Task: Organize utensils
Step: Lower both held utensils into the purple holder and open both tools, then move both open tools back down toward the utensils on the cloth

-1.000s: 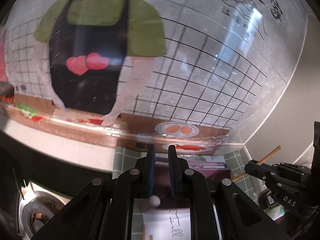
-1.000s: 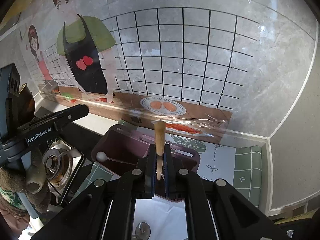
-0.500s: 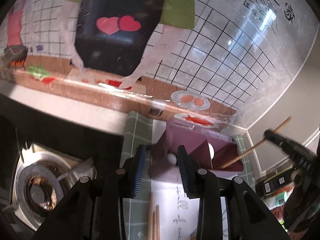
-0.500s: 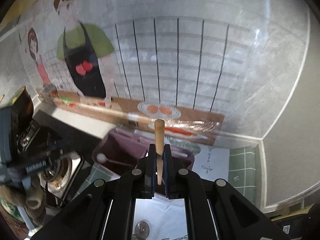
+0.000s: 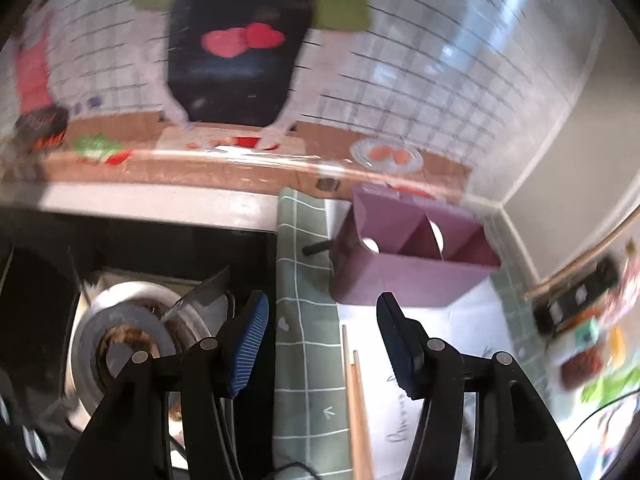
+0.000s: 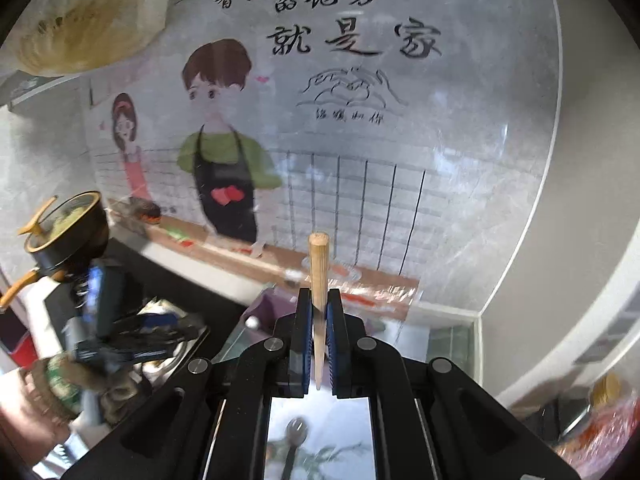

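Left gripper [image 5: 320, 344] is opening up now, nothing between its fingers, after dropping a spoon in the purple utensil holder [image 5: 408, 256]. Chopsticks [image 5: 356, 404] are lying lengthwise just in front of that holder. Right gripper [image 6: 319, 344] is staying clamped on a chopstick [image 6: 319, 276], tip pointing away, above the holder.

Gas burner [image 5: 132, 344], black pot [image 6: 68, 232], cartoon wall mural [image 6: 224, 152]

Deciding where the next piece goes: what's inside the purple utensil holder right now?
Left wrist view: the purple utensil holder has divided compartments; two white rounded utensil ends show, one per section. The front wall hides their lower parts and the bottoms; the rightmost section looks empty.
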`<state>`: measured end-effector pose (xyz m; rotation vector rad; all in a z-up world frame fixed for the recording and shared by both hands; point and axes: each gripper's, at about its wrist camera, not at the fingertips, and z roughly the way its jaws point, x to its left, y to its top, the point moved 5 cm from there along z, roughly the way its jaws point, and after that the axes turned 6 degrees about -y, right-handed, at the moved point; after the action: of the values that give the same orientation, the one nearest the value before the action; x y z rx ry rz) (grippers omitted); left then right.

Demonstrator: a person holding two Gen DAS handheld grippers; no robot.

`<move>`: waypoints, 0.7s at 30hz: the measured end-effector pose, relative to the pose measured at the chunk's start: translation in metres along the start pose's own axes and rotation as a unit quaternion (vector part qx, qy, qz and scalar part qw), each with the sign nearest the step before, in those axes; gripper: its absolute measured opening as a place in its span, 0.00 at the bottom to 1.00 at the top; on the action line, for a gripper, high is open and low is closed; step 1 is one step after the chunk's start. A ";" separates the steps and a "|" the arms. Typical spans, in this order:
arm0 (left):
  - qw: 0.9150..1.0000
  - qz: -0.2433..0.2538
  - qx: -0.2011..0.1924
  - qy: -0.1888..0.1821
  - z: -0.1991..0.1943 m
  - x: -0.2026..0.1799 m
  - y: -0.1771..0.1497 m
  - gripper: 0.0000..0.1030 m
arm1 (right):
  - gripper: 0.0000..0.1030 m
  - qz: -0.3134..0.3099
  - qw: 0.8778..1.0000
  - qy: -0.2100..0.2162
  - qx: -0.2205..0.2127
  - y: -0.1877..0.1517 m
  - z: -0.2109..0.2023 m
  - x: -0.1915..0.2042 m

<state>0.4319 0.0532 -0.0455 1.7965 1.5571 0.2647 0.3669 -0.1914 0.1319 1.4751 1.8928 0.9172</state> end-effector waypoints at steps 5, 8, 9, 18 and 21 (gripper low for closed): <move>0.991 0.130 0.036 -0.017 0.017 -0.028 -0.008 0.56 | 0.06 0.042 0.992 0.057 0.103 -0.043 0.018 -0.005; 0.982 0.174 0.062 -0.036 0.024 -0.039 -0.015 0.56 | 0.06 0.066 0.980 0.087 0.168 -0.075 0.040 -0.005; 0.980 0.183 0.067 -0.031 0.026 -0.039 -0.015 0.56 | 0.06 0.073 0.975 0.093 0.186 -0.086 0.049 -0.004; 0.979 0.173 0.110 0.016 0.071 -0.004 0.012 0.53 | 0.24 0.097 0.955 0.068 0.272 -0.154 0.128 -0.006; 0.971 0.201 0.127 0.037 0.090 0.002 0.021 0.44 | 0.46 0.104 0.957 0.063 0.262 -0.163 0.134 -0.009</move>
<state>0.5020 0.0206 -0.0969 2.3276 1.3086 0.3379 0.3771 -0.2032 -0.0789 1.9947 2.2189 0.6299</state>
